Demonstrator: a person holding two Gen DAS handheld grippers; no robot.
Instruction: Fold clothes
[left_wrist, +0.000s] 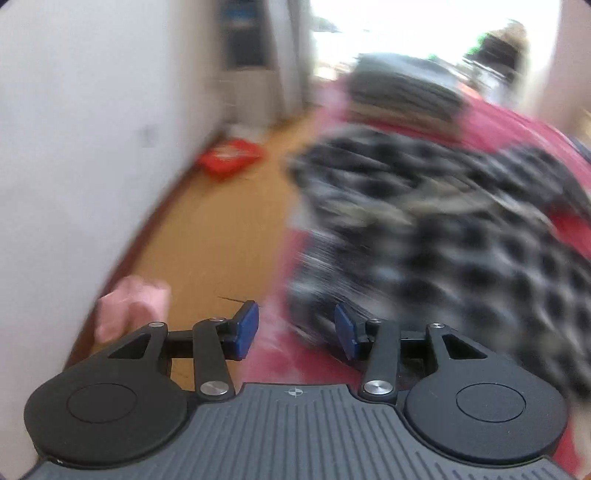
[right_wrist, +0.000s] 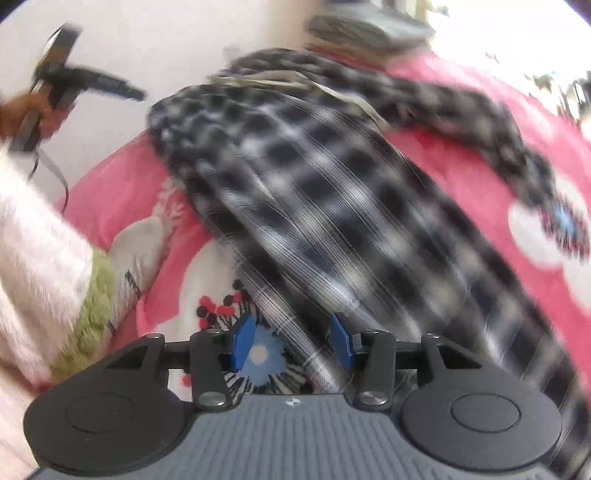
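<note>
Left wrist view, surroundings: a white wall (left_wrist: 74, 129) runs down the left, with a wooden floor (left_wrist: 221, 229) beside it and a red flat object (left_wrist: 229, 158) lying on that floor near the wall. A stack of folded dark clothes (left_wrist: 402, 88) sits at the far end of the red bedcover (left_wrist: 517, 125). A pink blurred shape (left_wrist: 129, 310), possibly fingers, shows at the lower left.
Left wrist view, garment: the checked shirt (left_wrist: 461, 229), black and white, lies rumpled on the bedcover to the right, heavily blurred.
Left wrist view, jaws: the left gripper (left_wrist: 296, 332) stands open, blue pads apart, nothing between them; the shirt's edge lies just beyond the right pad.
Right wrist view, surroundings: the bedcover is pink with white flower prints; a fuzzy white sleeve (right_wrist: 37, 236) with a green cuff (right_wrist: 92, 314) crosses the left side, and the other gripper is held high at upper left.
Right wrist view, garment: the shirt spreads diagonally across the bedcover, one sleeve trailing right.
Right wrist view, jaws: the right gripper (right_wrist: 291, 345) is parted, hovering over the shirt's near edge; whether cloth is pinched cannot be told.
</note>
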